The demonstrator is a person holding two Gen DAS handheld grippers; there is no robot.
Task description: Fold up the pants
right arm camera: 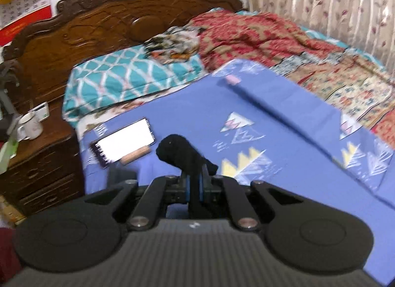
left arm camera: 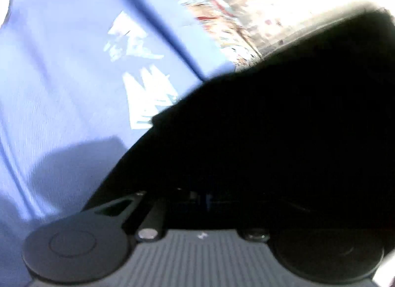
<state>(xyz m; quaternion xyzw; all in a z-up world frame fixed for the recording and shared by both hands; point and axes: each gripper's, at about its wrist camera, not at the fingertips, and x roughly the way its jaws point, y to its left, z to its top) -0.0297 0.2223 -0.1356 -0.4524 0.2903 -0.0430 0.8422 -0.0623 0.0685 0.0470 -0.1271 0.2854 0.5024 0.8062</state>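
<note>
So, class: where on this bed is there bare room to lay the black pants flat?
The blue sheet is bare between the phone and the patterned blanket. It is crowded near the pillow and phone.

There was one pillow, one mug, one phone, one wall calendar, and one pair of black pants.

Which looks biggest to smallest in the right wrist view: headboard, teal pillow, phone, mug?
As they appear in that view:
1. headboard
2. teal pillow
3. phone
4. mug
The phone lies nearer the camera than the mug, so that last order is apparent size only.
</note>
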